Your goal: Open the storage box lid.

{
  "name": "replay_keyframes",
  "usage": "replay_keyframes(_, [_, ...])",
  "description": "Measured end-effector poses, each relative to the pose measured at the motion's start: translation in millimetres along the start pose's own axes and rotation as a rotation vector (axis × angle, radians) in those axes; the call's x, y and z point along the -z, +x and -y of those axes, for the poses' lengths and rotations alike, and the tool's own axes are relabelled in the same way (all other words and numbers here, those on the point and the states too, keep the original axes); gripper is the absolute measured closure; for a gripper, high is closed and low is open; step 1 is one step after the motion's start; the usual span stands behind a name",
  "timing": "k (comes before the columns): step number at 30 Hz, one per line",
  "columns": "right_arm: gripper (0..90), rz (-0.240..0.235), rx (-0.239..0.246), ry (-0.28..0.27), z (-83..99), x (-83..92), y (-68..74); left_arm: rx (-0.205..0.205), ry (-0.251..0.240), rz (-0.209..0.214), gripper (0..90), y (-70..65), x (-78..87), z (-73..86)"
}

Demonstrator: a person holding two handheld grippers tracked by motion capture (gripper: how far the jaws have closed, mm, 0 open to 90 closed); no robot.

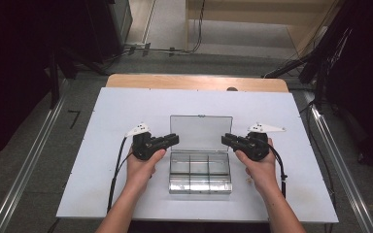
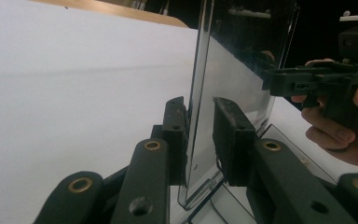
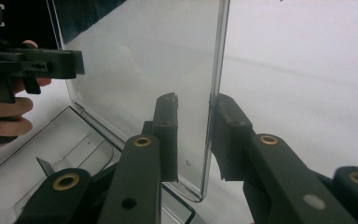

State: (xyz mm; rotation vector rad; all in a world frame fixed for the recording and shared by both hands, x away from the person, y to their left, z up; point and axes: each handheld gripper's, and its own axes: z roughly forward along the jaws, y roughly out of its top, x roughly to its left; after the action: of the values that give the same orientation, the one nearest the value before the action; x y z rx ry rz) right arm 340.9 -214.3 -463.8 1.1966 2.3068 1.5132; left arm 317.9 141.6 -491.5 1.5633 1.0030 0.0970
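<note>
A clear plastic compartment box (image 1: 200, 191) sits on the white tabletop (image 1: 121, 109), its clear lid (image 1: 201, 130) standing upright at the back. My left gripper (image 1: 175, 140) is at the lid's left edge and my right gripper (image 1: 225, 139) at its right edge, both pointing inward. In the left gripper view the lid (image 2: 242, 79) passes edge-on between the jaws of the left gripper (image 2: 200, 102), with a gap on one side. In the right gripper view the lid (image 3: 140, 56) likewise stands between the jaws of the right gripper (image 3: 196, 100), a gap beside one pad. Each view shows the other gripper (image 2: 317, 81) (image 3: 32, 65) across the lid.
The white top rests on a wooden table (image 1: 194, 81). Bare white surface lies to the left, right and behind the box. Metal floor rails (image 1: 34, 160) run along both sides, and dark equipment stands at the far left and right.
</note>
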Motion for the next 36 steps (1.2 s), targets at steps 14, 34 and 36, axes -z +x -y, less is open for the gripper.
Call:
replay_keyframes(14, [70.7, -0.011, -0.076, 0.016, -1.0, -7.5, -7.6, 0.063, 0.012, -0.023, 74.1, 4.7, -5.8, 1.0])
replay_keyframes(34, [66.6, 0.022, -0.151, 0.061, -1.8, -15.6, -9.6, 0.099, 0.064, -0.059, 66.6, 5.5, -14.1, 3.9])
replay_keyframes(36, [65.8, 0.032, -0.156, 0.068, -1.7, -16.4, -9.2, 0.102, 0.066, -0.060, 65.6, 6.4, -15.5, 4.8])
